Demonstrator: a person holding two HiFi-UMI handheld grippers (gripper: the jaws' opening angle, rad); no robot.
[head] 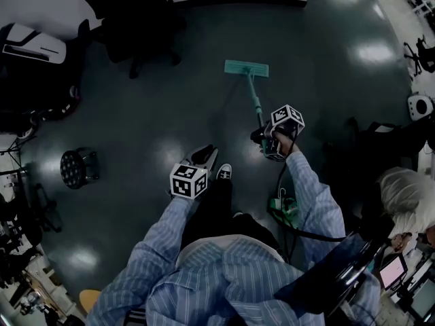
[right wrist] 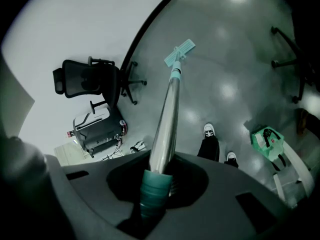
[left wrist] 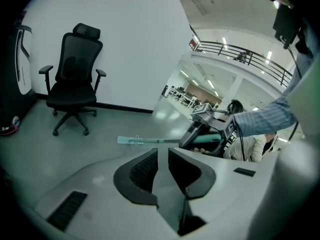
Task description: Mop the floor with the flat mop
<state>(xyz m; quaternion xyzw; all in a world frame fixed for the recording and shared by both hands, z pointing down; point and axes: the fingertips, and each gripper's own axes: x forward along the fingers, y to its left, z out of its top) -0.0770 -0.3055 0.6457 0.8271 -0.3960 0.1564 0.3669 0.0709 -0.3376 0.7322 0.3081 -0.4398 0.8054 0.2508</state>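
1. Mop (head: pixel 252 92) count: just one. Its flat teal head lies flat on the dark floor (head: pixel 170 100) out in front of the person, and the handle slants back up to the right gripper (right wrist: pixel 159 179).
2. Grippers: two. The right one has its jaws clamped on the teal grip at the top end of the handle.
3. The left gripper (left wrist: pixel 162 156) is holding nothing. Its jaws are only a narrow gap apart, and it sits left of the mop without touching it.
4. Shoes (right wrist: pixel 209 130): two, black and white, both planted on the floor behind the mop head.
5. Chair (left wrist: pixel 75 81): one black office chair over by the white wall, well apart from the mop head.
6. Stool (head: pixel 78 167): one, round and black, off to the person's left.
7. Bag (right wrist: pixel 267 140): one green one on the floor, near the right-side shoe.
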